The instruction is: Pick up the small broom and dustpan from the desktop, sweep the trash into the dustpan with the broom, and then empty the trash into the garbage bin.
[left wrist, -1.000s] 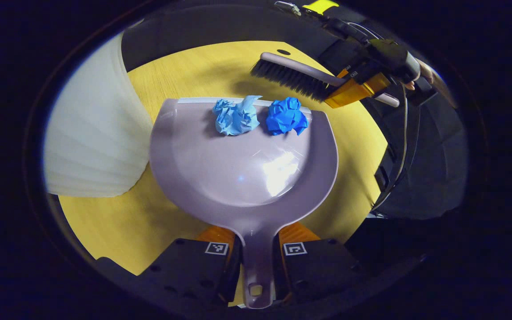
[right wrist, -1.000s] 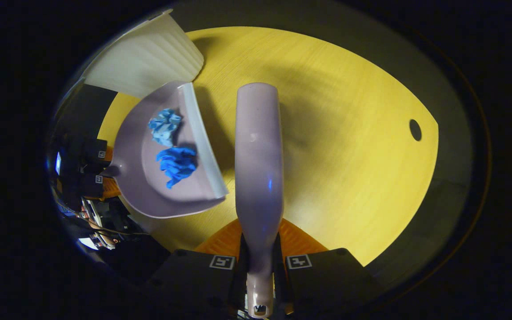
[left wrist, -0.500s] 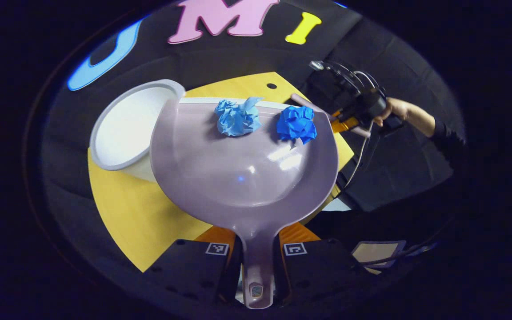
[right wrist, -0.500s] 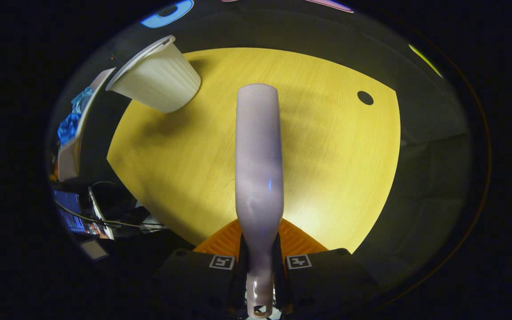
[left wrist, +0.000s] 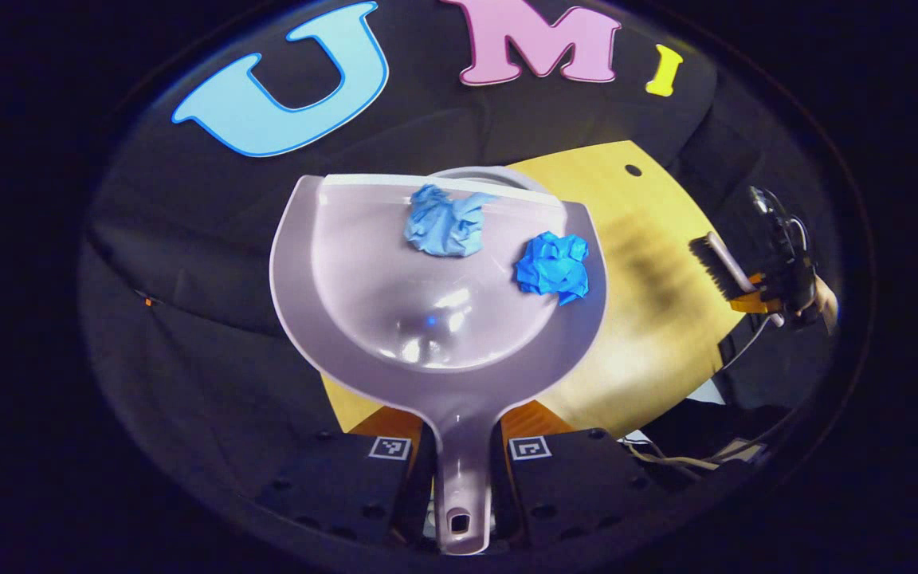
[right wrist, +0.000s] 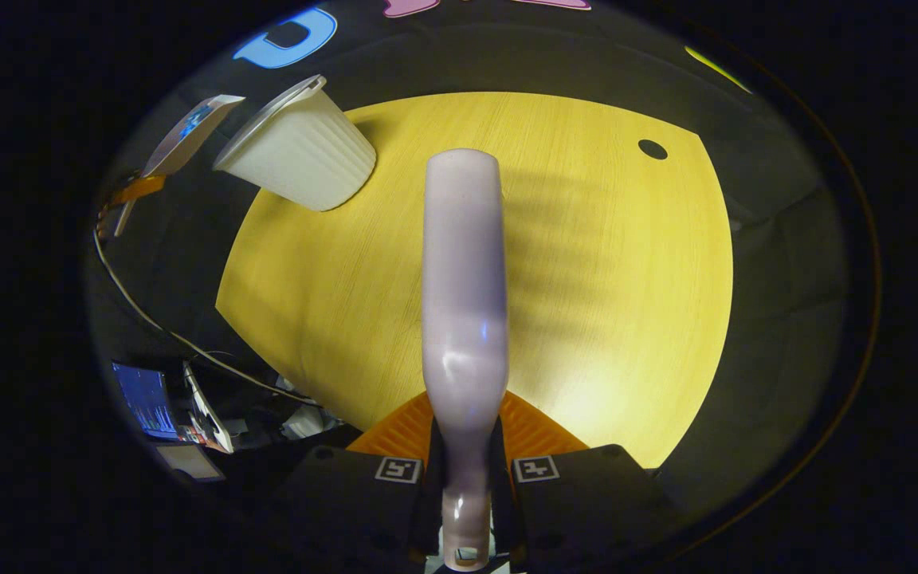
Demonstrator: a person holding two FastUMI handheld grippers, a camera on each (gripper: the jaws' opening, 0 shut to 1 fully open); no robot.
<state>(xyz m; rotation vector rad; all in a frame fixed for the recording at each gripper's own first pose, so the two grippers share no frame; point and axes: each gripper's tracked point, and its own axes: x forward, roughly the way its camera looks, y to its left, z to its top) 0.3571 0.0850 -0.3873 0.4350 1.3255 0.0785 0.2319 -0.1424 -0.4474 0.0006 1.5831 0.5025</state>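
Lifted higher since the earlier frame, the dustpan now hangs over the white garbage bin, its handle pinched by the left gripper. Two blue paper wads lie near its lip. The right gripper clamps the broom above the yellow table, black cloth walls behind.

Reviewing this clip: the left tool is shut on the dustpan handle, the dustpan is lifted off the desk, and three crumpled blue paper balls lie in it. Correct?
Not quite: the left gripper view shows two balls in the dustpan, a pale blue paper ball and a darker blue paper ball. The rest holds: the left tool is shut on the handle, the pan off the desk.
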